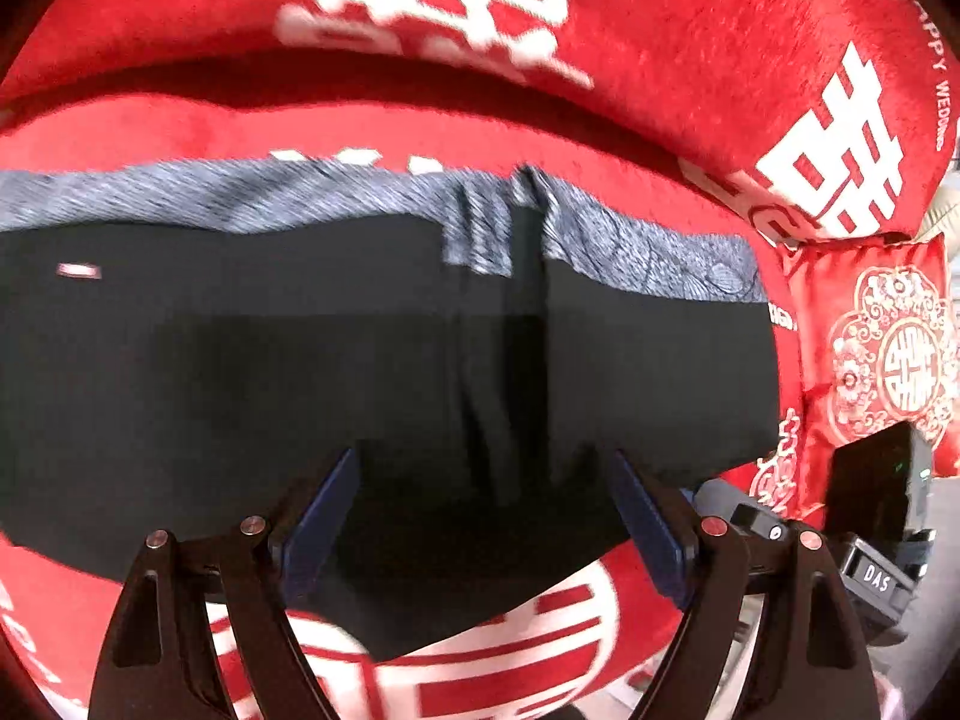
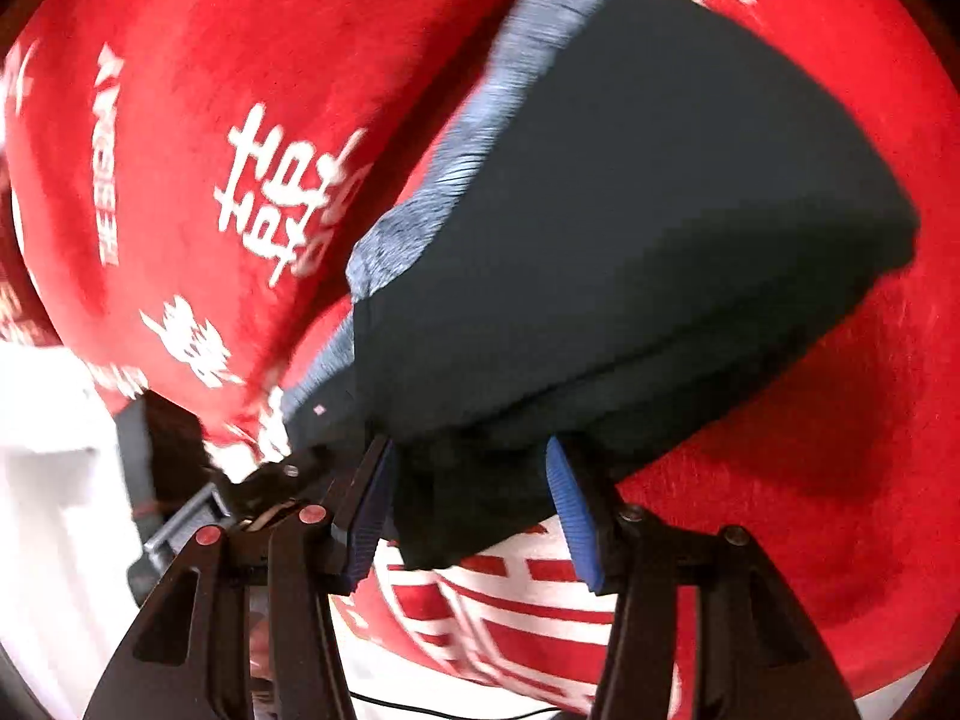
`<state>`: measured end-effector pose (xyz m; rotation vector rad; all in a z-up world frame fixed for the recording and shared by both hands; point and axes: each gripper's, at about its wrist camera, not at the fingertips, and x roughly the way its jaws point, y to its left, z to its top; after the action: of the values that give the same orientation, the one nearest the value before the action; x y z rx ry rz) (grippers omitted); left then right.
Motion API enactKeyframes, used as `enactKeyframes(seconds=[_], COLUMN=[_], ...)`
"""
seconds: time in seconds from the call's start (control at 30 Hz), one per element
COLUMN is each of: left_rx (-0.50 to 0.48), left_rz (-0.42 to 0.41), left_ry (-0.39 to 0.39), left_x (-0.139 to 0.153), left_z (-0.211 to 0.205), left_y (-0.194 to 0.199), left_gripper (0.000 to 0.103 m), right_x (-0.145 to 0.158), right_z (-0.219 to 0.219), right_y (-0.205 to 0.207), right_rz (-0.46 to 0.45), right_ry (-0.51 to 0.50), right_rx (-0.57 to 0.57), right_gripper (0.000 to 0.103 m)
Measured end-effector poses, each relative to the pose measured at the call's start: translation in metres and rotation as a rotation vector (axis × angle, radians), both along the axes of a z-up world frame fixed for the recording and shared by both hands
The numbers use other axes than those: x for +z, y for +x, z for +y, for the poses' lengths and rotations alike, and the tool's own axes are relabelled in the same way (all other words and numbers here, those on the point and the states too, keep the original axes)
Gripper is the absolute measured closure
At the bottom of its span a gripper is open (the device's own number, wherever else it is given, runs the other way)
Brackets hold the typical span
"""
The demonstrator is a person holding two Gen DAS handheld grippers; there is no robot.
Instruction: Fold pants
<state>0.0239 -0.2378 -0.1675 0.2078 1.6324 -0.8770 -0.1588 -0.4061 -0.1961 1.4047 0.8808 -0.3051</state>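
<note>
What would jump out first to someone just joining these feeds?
The bright red cover with big white characters fills both views. On it lie the dark pants, folded, with a grey patterned band along their far edge. Both the left gripper and the right gripper stand open at the pants' near edge.

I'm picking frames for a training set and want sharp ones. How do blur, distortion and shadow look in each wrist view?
Left wrist view: strong fisheye bending; the red cover's white print and the pants' grey waistband are motion-smeared, and a darker shadow band crosses the black cloth. Right wrist view: heavier smear on the lettering and the pants; the claw fingers stay sharp.
</note>
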Motion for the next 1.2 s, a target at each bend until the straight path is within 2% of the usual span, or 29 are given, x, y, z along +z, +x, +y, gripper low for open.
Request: enactKeyframes(seconds=[0.07, 0.17, 0.2, 0.23, 0.27, 0.33, 0.37, 0.47, 0.57, 0.6, 0.67, 0.77, 0.83, 0.9, 0.97, 1.07, 1.2], left_rx=[0.004, 0.003, 0.006, 0.004, -0.004, -0.030, -0.041, -0.087, -0.090, -0.085, -0.044, 0.025, 0.033, 0.026, 0.011, -0.015, -0.065], left_rz=[0.017, -0.011, -0.031, -0.041, -0.062, -0.065, -0.074, -0.170, -0.278, -0.298, -0.313, -0.262, -0.278, -0.305, -0.336, -0.371, -0.375], left_ry=[0.011, 0.035, 0.042, 0.043, 0.047, 0.013, 0.013, 0.010, 0.056, 0.093, 0.148, 0.128, 0.138, 0.143, 0.136, 0.113, 0.102], left_x=[-0.002, -0.009, -0.008, -0.009, -0.007, 0.003, 0.009, 0.033, 0.035, 0.027, 0.010, 0.004, 0.011, 0.022, 0.036, 0.051, 0.045], left_z=[-0.007, -0.018, -0.022, -0.023, -0.025, -0.027, -0.027, -0.021, -0.010, -0.006, 0.000, 0.008, 0.009, 0.008, 0.005, -0.008, -0.041], left_y=[-0.006, -0.007, -0.009, -0.009, -0.010, -0.016, -0.020, -0.041, -0.050, -0.049, -0.044, -0.035, -0.033, -0.033, -0.033, -0.037, -0.052], left_gripper=[0.017, 0.020, 0.033, 0.039, 0.047, 0.065, 0.065, 0.065, 0.062, 0.046, 0.026, 0.025, 0.023, 0.023, 0.023, 0.023, 0.023], right_x=[-0.009, -0.023, -0.031, -0.040, -0.042, -0.035, -0.023, 0.005, 0.001, -0.005, -0.023, -0.030, -0.014, 0.004, 0.028, 0.059, 0.074], right_z=[-0.004, -0.009, -0.012, -0.013, -0.016, -0.017, -0.016, -0.011, -0.001, 0.002, 0.004, 0.001, 0.003, 0.008, 0.010, -0.002, -0.024], right_y=[-0.007, -0.011, -0.012, -0.013, -0.014, -0.011, -0.010, -0.011, -0.002, 0.002, 0.009, 0.013, 0.017, 0.017, 0.013, -0.003, -0.003], right_rz=[-0.034, -0.104, -0.120, -0.128, -0.114, -0.118, -0.133, -0.147, -0.107, -0.082, 0.012, 0.002, 0.018, 0.041, 0.057, 0.062, 0.116], right_ry=[0.042, 0.130, 0.177, 0.231, 0.249, 0.229, 0.195, 0.131, 0.125, 0.110, 0.049, 0.077, 0.033, -0.017, -0.108, -0.246, -0.350], right_rx=[-0.056, -0.171, -0.207, -0.249, -0.258, -0.234, -0.202, -0.120, -0.070, -0.056, -0.003, 0.008, 0.101, 0.179, 0.235, 0.254, 0.229], right_gripper=[0.048, 0.048, 0.062, 0.079, 0.091, 0.091, 0.091, 0.091, 0.091, 0.091, 0.090, 0.085, 0.074, 0.056, 0.054, 0.054, 0.054])
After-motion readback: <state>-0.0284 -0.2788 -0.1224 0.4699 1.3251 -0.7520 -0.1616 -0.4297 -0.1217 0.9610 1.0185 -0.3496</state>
